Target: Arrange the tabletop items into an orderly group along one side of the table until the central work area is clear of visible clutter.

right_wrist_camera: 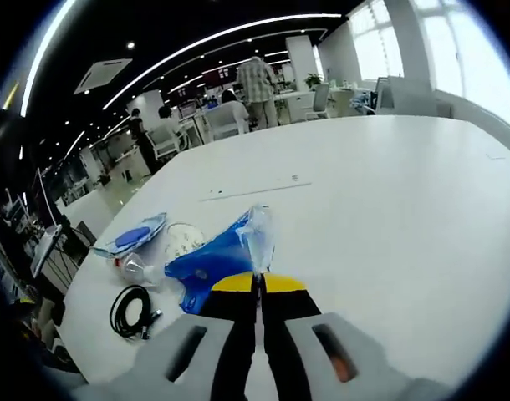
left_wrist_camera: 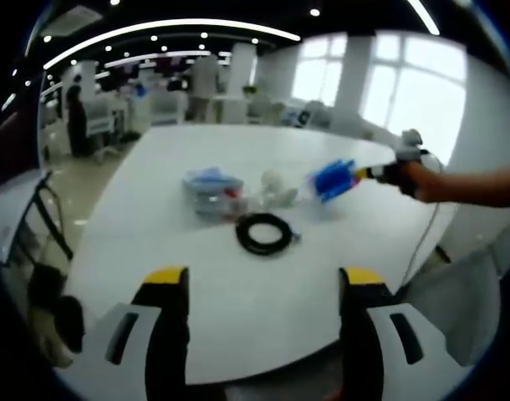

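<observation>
- Right tool (right_wrist_camera: 257, 288) is clamping the blue bag (right_wrist_camera: 213, 263), lifted over the bench (right_wrist_camera: 389, 209).
- Left tool (left_wrist_camera: 263, 280), jaws apart, is hovering near the cable (left_wrist_camera: 265, 233).
- Left gripper view is catching a hand (left_wrist_camera: 418, 180).

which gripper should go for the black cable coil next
Left, likely. The left gripper is open with the black cable coil just ahead, while the right gripper is shut on a blue plastic bag.

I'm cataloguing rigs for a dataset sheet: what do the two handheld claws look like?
Each claw has two black jaws with yellow tips, set in pale grey housings with dark slots, seen on the left claw and the right claw. In the left gripper view, the right claw shows a yellow band on a black body, with a thin cable trailing below it.
</observation>
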Demonstrator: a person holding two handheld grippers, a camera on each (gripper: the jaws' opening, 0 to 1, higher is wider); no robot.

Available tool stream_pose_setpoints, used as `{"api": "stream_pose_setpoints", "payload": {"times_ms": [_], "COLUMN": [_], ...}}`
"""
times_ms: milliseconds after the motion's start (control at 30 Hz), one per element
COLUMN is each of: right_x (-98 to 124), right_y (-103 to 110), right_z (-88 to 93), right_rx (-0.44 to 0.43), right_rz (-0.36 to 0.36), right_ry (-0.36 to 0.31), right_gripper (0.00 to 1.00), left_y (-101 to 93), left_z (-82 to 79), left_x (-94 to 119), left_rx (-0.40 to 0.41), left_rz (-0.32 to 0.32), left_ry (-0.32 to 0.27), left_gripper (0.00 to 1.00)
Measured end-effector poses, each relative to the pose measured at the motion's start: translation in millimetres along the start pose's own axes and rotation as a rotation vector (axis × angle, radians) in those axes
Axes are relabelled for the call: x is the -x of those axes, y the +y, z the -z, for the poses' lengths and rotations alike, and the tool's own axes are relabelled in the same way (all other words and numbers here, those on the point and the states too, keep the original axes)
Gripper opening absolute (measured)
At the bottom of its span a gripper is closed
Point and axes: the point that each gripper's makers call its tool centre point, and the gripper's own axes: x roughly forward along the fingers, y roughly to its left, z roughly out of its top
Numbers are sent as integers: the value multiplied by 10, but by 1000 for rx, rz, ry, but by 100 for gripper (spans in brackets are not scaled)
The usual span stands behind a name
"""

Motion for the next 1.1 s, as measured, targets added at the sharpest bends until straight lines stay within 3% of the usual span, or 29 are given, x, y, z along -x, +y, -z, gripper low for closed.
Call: {"api": "stream_pose_setpoints", "payload": {"times_ms": [267, 767, 1100], "right_x": [-45, -209, -334], "right_y": [-105, -260, -477], "right_z": [15, 212, 333], "right_rx": [-13, -25, 26], "right_rz": [24, 48, 63], "right_ry": [27, 104, 156], "right_gripper": [0, 0, 2], "left_y": [9, 45, 30], "left_z": [9, 15, 30], "left_x": [-1, -7, -17], "left_rx": [0, 1, -6], "left_rz": [-7, -22, -19], "left_ry": [6, 14, 25], "left_gripper": [70, 70, 70]}}
